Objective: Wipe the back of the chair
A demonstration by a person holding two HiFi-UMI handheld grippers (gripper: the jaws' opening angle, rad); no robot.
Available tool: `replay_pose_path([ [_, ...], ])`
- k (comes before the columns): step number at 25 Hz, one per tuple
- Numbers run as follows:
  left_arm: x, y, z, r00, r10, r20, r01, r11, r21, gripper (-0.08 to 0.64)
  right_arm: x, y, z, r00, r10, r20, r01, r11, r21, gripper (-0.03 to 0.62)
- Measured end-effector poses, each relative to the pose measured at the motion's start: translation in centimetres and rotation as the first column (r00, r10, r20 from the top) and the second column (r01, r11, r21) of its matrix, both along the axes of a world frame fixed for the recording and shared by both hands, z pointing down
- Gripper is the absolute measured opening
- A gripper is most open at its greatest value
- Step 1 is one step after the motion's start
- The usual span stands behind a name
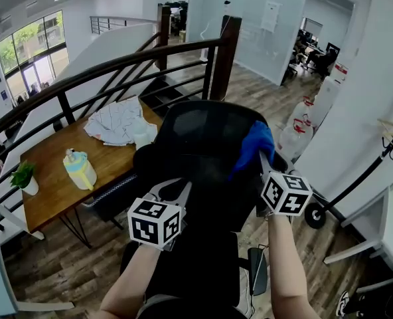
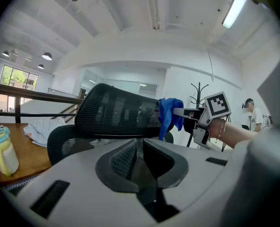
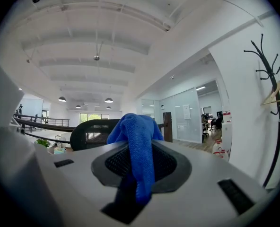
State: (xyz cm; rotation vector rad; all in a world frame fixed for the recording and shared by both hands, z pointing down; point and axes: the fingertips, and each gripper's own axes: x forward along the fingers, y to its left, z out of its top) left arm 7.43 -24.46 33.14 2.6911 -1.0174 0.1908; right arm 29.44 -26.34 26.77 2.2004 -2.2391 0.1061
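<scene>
The black mesh chair back (image 1: 203, 138) stands in front of me, also seen from the left gripper view (image 2: 116, 115) and far off in the right gripper view (image 3: 90, 132). My right gripper (image 1: 263, 159) is shut on a blue cloth (image 1: 255, 143) and holds it against the back's upper right edge. The cloth (image 3: 137, 136) bulges out between the right gripper's (image 3: 140, 157) jaws. From the left gripper view, the cloth (image 2: 167, 115) hangs at the back's right end. My left gripper (image 1: 173, 191) hovers lower left, short of the chair, its jaws (image 2: 139, 148) shut with nothing between them.
A wooden table (image 1: 50, 171) on the left carries a small plant (image 1: 25, 177), a yellow-and-blue bottle (image 1: 80, 170) and crumpled white fabric (image 1: 120, 121). A dark stair railing (image 1: 117, 68) runs behind the chair. Water jugs (image 1: 303, 121) stand right; a coat rack (image 3: 267, 98) stands by the wall.
</scene>
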Motion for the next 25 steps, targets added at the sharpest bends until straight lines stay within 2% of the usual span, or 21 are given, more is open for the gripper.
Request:
replay_pose_path([
  [10, 0.7, 1.6, 0.1, 0.999, 0.031, -0.010, -0.031, 1.000, -0.005, 0.054, 2.2, 5.3, -1.4, 0.997, 0.069, 0.021, -0.070, 0.996, 0.050, 0.106],
  [14, 0.7, 2.5, 0.2, 0.998, 0.057, -0.006, -0.057, 0.998, -0.001, 0.054, 1.2, 6.4, -1.3, 0.998, 0.062, -0.025, -0.060, 0.996, 0.069, 0.104],
  [18, -0.2, 3.4, 0.6, 0.998, 0.065, -0.009, -0.065, 0.998, 0.001, 0.054, -1.7, 6.5, -0.4, 0.999, -0.012, -0.035, 0.014, 0.998, 0.066, 0.106],
  [22, -2.6, 3.6, 1.3, 0.999, 0.029, -0.036, -0.030, 0.999, -0.016, 0.054, -6.3, 5.8, 1.9, 0.988, -0.150, -0.026, 0.151, 0.988, 0.035, 0.106],
  [25, -4.9, 3.5, 1.8, 1.000, -0.023, -0.013, 0.022, 1.000, -0.016, 0.054, -9.7, 4.9, 3.9, 0.973, -0.230, -0.029, 0.230, 0.973, -0.013, 0.106],
])
